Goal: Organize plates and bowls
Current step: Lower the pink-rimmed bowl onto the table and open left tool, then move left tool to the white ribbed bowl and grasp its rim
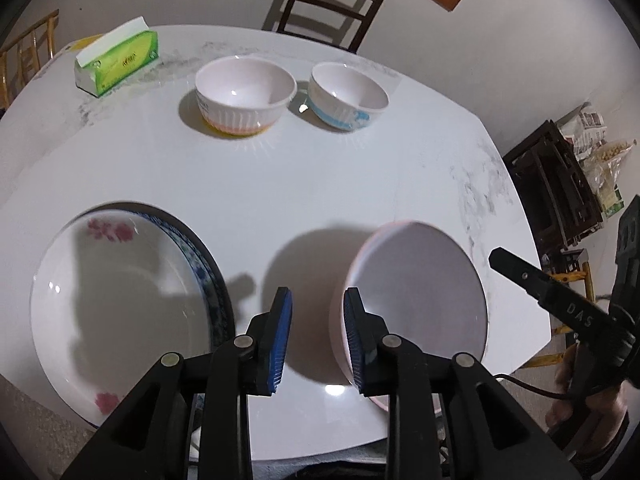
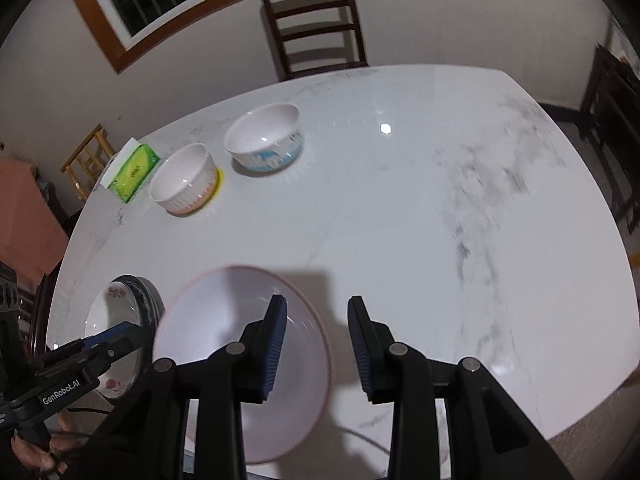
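Observation:
A pink-rimmed white plate (image 1: pixel 420 292) sits tilted near the table's front edge, and also shows in the right wrist view (image 2: pixel 224 320). My left gripper (image 1: pixel 318 340) is open; its right finger (image 1: pixel 354 340) is against the plate's left rim. My right gripper (image 2: pixel 316 344) is open and empty; its left finger (image 2: pixel 274 348) hangs over the plate. A stack of floral plates (image 1: pixel 120 308) lies front left. A white bowl with an orange base (image 1: pixel 244 96) and a white bowl with blue marks (image 1: pixel 348 96) stand at the back.
A green tissue box (image 1: pixel 120 62) lies at the table's (image 1: pixel 320 184) back left. A dark wooden chair (image 1: pixel 332 4) stands behind the table. A dark shelf (image 1: pixel 556 184) with bags is to the right.

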